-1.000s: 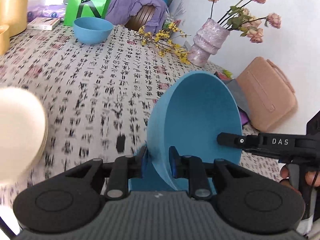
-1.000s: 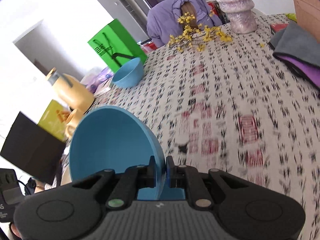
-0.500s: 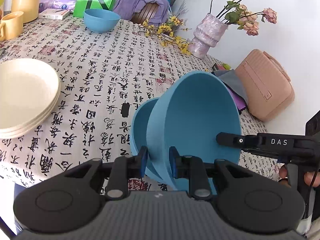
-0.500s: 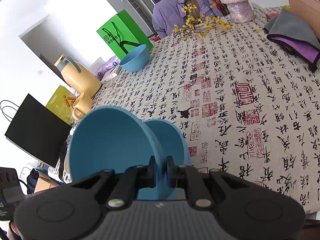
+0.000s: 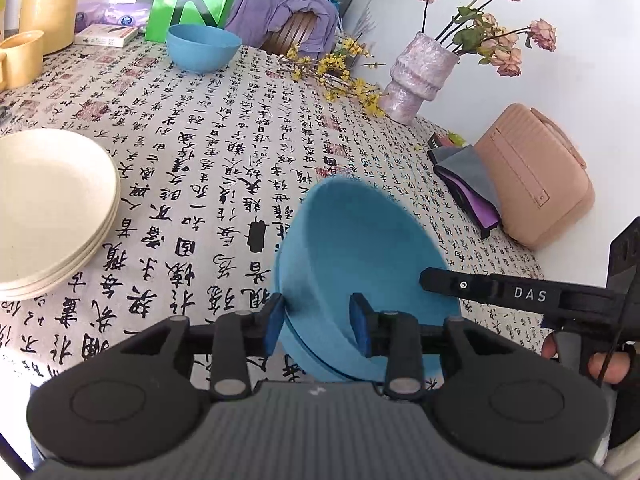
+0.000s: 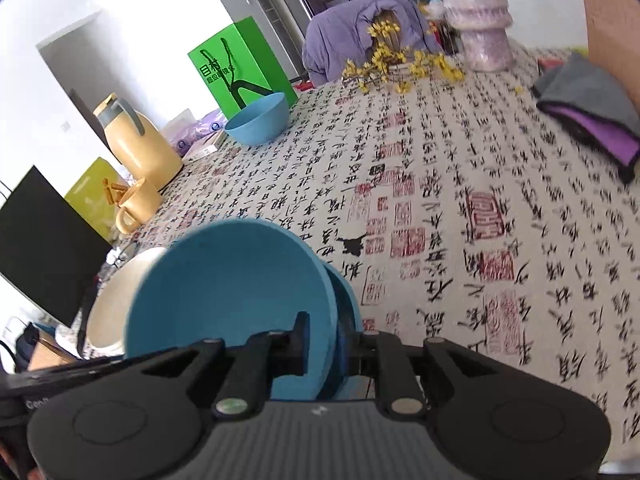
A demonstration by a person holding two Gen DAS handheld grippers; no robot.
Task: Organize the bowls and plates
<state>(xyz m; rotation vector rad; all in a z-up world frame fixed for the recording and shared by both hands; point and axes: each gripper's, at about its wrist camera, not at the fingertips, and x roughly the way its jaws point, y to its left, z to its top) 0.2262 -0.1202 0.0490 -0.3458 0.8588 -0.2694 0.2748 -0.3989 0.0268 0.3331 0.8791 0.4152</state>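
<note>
Between the pads of the left hand-held gripper sits the near rim of a blue bowl; the jaws stand apart with a gap on the inner side, so the rim is straddled and not pinched. This bowl is nested in a 2nd blue bowl, of which only a thin edge shows beneath. The right hand-held gripper also has its jaws apart around the same rim; its right pad is hidden behind the bowls, so contact cannot be judged. Its fingers enter the left view from the right, partly cut off by the frame. To the left of the left hand-held gripper lies a stack of cream plates, cropped at the frame edge; their count is unclear. Far ahead on the table stands a 3rd blue bowl.
</note>
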